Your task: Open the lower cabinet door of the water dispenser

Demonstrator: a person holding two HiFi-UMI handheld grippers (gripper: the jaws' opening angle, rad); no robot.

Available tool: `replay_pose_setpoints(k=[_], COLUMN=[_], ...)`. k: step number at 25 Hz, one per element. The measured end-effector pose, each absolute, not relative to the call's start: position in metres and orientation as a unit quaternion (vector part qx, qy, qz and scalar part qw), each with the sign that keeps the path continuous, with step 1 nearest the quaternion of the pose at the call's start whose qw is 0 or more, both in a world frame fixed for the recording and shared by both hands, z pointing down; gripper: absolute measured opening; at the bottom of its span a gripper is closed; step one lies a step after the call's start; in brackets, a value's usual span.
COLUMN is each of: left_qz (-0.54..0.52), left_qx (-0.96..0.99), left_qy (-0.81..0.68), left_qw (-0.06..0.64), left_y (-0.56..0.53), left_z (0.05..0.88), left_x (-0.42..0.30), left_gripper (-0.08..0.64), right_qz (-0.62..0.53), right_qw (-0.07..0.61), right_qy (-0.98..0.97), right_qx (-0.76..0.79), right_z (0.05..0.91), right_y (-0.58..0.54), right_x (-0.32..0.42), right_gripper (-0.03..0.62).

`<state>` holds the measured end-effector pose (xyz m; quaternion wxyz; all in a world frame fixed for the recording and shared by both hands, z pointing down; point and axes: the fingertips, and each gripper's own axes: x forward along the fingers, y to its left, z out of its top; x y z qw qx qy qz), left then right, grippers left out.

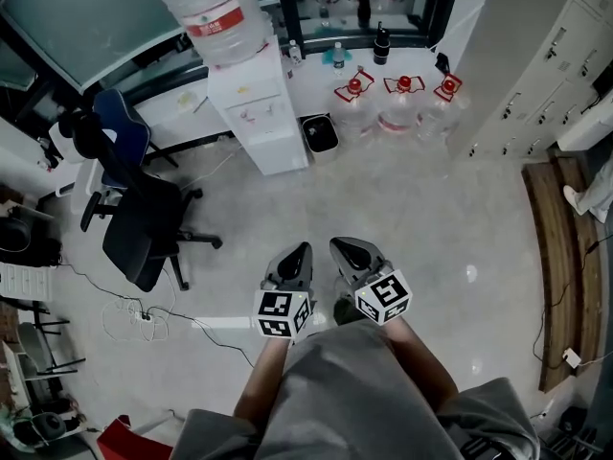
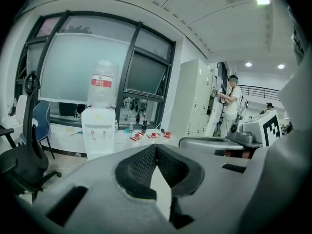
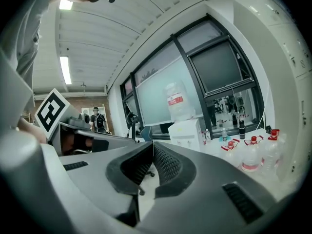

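Grey floor, water dispenser [image 1: 259,113] at its far edge by the windows, lower cabinet door [image 1: 278,149] closed. I've got left gripper [image 1: 299,250] and right gripper [image 1: 343,247] both clenched empty, well apart from it.

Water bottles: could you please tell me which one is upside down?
The red-labelled bottle atop the dispenser; the three red-capped ones stand upright on the floor.
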<state>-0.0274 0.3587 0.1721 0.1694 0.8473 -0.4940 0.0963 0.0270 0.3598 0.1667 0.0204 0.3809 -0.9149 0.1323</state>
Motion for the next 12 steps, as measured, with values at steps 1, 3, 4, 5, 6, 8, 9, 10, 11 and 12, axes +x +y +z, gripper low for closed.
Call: replay_pose_setpoints(k=[1, 3, 4, 5, 6, 8, 9, 10, 11, 12], left_qz=[0.095, 0.098, 0.102, 0.105, 0.109, 0.113, 0.113, 0.114, 0.115, 0.117], left_qx=[0.846, 0.847, 0.847, 0.847, 0.847, 0.844, 0.843, 0.842, 0.841, 0.841], left_qy=[-0.495, -0.495, -0.494, -0.493, -0.494, -0.497, -0.498, -0.5, -0.501, -0.501], left_qw=[0.171, 0.17, 0.169, 0.167, 0.167, 0.167, 0.167, 0.168, 0.169, 0.17], left_y=[0.349, 0.331, 0.323, 0.316, 0.31, 0.298, 0.292, 0.287, 0.283, 0.278], left_z=[0.171, 0.171, 0.172, 0.172, 0.173, 0.174, 0.174, 0.175, 0.176, 0.178], left_x=[-0.023, -0.014, -0.009, -0.005, -0.002, 0.003, 0.004, 0.005, 0.007, 0.009], left_gripper=[0.009, 0.009, 0.009, 0.009, 0.009, 0.009, 0.009, 0.009, 0.009, 0.009], right_qz=[0.134, 0.14, 0.143, 0.146, 0.148, 0.155, 0.159, 0.164, 0.169, 0.173], right_qw=[0.019, 0.015, 0.013, 0.012, 0.012, 0.011, 0.009, 0.007, 0.005, 0.003], right_qy=[-0.915, -0.914, -0.915, -0.915, -0.916, -0.916, -0.916, -0.915, -0.915, -0.914], right_qx=[0.38, 0.379, 0.378, 0.376, 0.374, 0.37, 0.369, 0.368, 0.367, 0.366], right_z=[0.167, 0.169, 0.17, 0.171, 0.173, 0.177, 0.179, 0.18, 0.182, 0.184], right_y=[0.352, 0.336, 0.329, 0.323, 0.318, 0.307, 0.302, 0.298, 0.294, 0.289], right_x=[0.03, 0.037, 0.04, 0.043, 0.045, 0.049, 0.05, 0.052, 0.053, 0.055], right_gripper=[0.012, 0.012, 0.012, 0.012, 0.012, 0.012, 0.012, 0.012, 0.012, 0.012])
